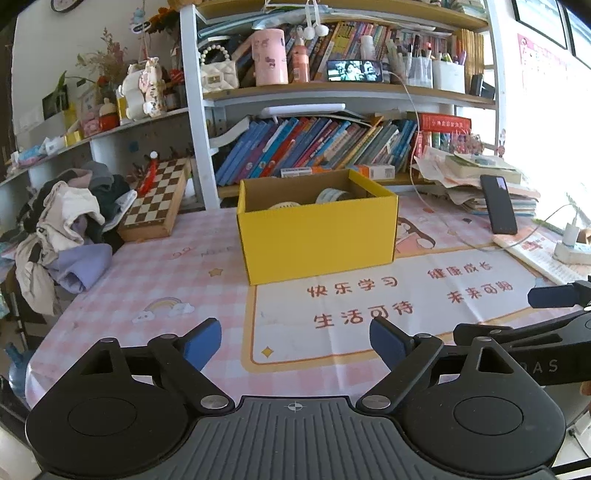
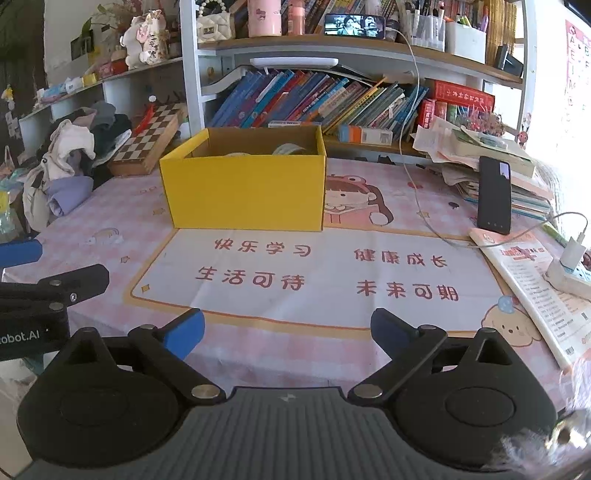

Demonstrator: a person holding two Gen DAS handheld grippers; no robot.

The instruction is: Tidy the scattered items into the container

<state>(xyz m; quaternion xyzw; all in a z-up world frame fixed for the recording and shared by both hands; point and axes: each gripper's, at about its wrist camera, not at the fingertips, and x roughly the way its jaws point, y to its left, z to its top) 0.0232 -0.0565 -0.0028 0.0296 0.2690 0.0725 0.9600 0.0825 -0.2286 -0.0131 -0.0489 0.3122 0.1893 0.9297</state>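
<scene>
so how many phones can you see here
2. A black phone stands propped against the paper stack on the desk's right side; another phone, screen playing video, lies sideways on the upper shelf. More may be hidden in the clutter.

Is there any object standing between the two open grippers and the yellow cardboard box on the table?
Nothing visible. Only bare pink patterned tablecloth lies between the left gripper, the right gripper and the yellow cardboard box.

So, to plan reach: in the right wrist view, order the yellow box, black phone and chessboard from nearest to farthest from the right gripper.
1. Yellow box, ahead, slightly left.
2. Black phone, propped at right.
3. Chessboard, back left.
Right gripper is open and empty.
</scene>
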